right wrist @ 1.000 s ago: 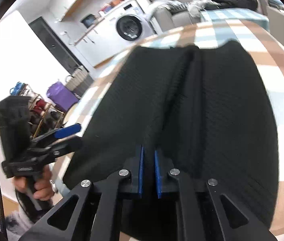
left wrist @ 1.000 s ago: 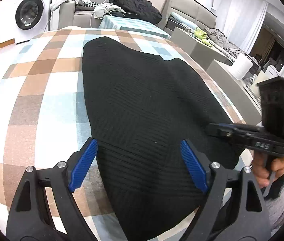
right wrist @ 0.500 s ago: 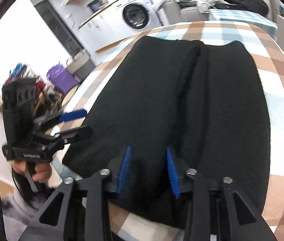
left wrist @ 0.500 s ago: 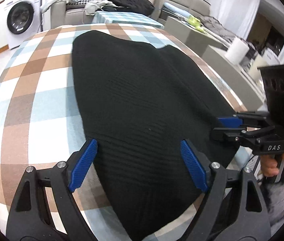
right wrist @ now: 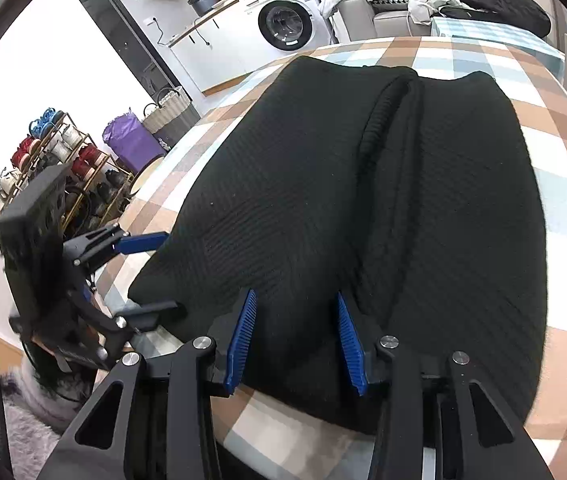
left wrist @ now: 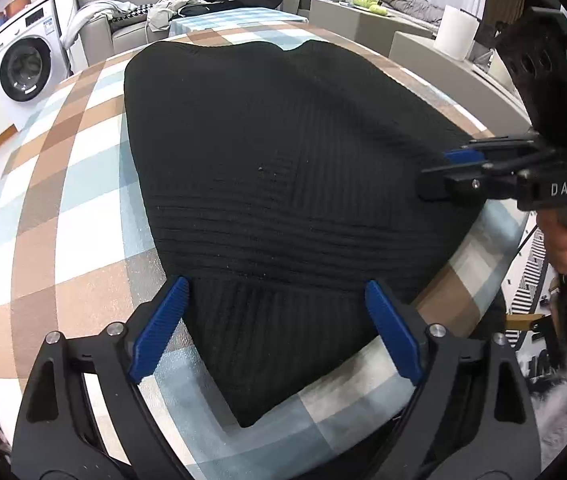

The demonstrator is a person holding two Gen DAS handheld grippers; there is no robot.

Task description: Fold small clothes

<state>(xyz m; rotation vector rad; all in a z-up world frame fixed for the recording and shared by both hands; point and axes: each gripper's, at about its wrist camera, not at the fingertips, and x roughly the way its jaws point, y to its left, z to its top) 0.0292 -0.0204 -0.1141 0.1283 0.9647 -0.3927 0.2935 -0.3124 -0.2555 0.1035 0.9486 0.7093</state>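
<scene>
Two tools, left (left wrist: pixel 273 330) opening, right (right wrist: pixel 295 340) released, over one black garment (left wrist: pixel 283 184) on one checked table (left wrist: pixel 63 208).

Right gripper (right wrist: pixel 297 340), shut tight w/ pads nearly together a sec ago, parted and stood open over the near hem of the black knit garment (right wrist: pixel 363 200), nothing pinched. Left gripper (left wrist: pixel 275 332) shifted toward the garment's near corner at the table (left wrist: pixel 63 240) edge, jaws opening wider, straddling the cloth w/o pressing it.
</scene>
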